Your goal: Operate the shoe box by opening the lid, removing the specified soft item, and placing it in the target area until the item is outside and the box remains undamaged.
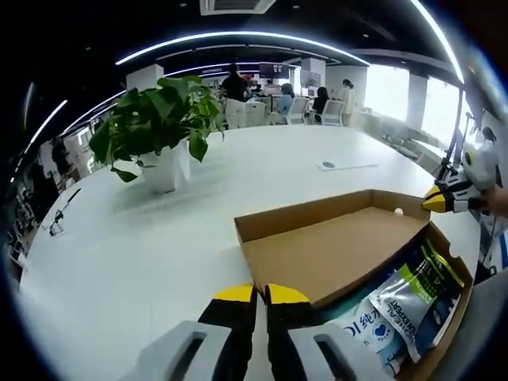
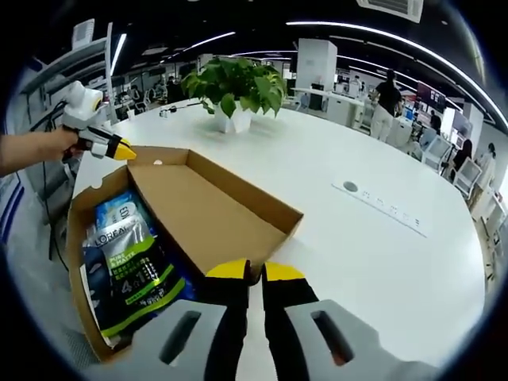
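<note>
The cardboard shoe box [image 1: 444, 333] [image 2: 79, 238] lies on the white table with its lid [image 1: 333, 250] [image 2: 206, 214] swung fully open, inside facing up. In the box lie soft pouches: a blue-and-green pack [image 1: 421, 290] [image 2: 131, 262] and a white-and-blue one [image 1: 369, 329]. My left gripper [image 1: 260, 295] is shut, its yellow tips at one short end of the lid; it also appears as the left gripper [image 2: 119, 151] at the lid's far corner. My right gripper [image 2: 254, 271] is shut at the opposite end, seen as the right gripper [image 1: 438, 202]. I see no cardboard between either pair of jaws.
A potted plant [image 1: 159, 127] [image 2: 234, 87] stands on the table [image 1: 159, 254] [image 2: 381, 262] beyond the lid. A round socket cover [image 1: 328, 165] [image 2: 349, 187] sits in the tabletop. A hand [image 2: 40, 147] holds the left gripper. People and chairs are far behind.
</note>
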### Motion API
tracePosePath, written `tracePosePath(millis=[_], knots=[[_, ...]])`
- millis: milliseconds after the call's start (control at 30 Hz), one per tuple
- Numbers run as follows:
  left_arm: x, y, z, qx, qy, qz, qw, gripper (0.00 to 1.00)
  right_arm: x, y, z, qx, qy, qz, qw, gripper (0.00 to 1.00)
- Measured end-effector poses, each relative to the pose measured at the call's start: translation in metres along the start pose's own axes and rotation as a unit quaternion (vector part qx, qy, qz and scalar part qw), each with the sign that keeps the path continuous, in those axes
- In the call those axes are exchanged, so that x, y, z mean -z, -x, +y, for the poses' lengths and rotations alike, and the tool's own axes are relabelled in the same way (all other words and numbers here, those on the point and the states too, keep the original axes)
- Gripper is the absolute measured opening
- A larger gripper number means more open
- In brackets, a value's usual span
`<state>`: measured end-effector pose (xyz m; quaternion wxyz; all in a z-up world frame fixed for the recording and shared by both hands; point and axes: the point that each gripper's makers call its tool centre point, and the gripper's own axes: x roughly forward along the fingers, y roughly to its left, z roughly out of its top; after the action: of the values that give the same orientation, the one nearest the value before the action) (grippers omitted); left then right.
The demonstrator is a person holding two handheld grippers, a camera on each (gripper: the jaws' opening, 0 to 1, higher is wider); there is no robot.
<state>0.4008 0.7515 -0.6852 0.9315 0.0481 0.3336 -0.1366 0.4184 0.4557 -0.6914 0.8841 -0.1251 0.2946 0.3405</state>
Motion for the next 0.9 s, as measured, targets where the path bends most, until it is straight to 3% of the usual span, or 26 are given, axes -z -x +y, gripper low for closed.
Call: tracePosePath(millis=[567,900], knots=[[-0.001,0.005,-0.002,0.002,0.005,0.023,0.9997,0.04,-0.003,0.008,0.003,-0.004,0.001,0.006,1.0000,0.06],[-0.004,0.021,-0.011,0.000,0.003,0.020,0.9998,0.16,-0.006,0.025,0.011,-0.028,0.004,0.005,0.9996,0.11]])
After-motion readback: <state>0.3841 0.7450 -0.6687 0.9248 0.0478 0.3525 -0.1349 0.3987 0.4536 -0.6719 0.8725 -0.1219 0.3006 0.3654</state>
